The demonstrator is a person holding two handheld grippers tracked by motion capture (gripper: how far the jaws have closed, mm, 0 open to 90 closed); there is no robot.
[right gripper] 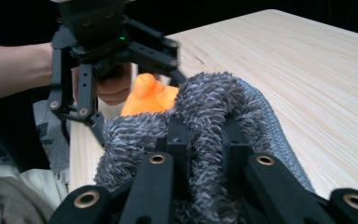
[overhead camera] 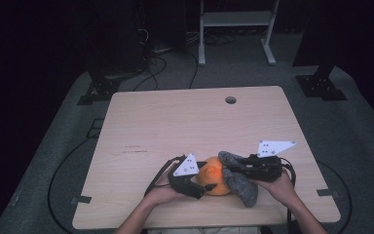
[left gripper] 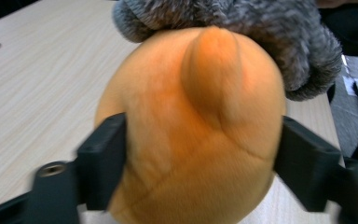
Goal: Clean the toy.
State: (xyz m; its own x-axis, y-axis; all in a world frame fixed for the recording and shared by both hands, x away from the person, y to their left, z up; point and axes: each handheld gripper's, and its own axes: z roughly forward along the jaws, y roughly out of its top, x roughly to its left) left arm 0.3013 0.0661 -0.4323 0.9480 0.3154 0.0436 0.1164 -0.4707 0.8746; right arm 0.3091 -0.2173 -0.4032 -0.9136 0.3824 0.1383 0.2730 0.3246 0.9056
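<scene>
At the counter's [overhead camera: 141, 122] near edge, the left tongs [left gripper: 200, 154] stand half open with both jaws against the sides of the orange toy [left gripper: 191, 140], while just right the right tongs [right gripper: 200, 140] pinch the grey cloth [right gripper: 214, 107] draped over its right side.

Bare wooden table [overhead camera: 175, 122], white rack [overhead camera: 236, 19]
</scene>
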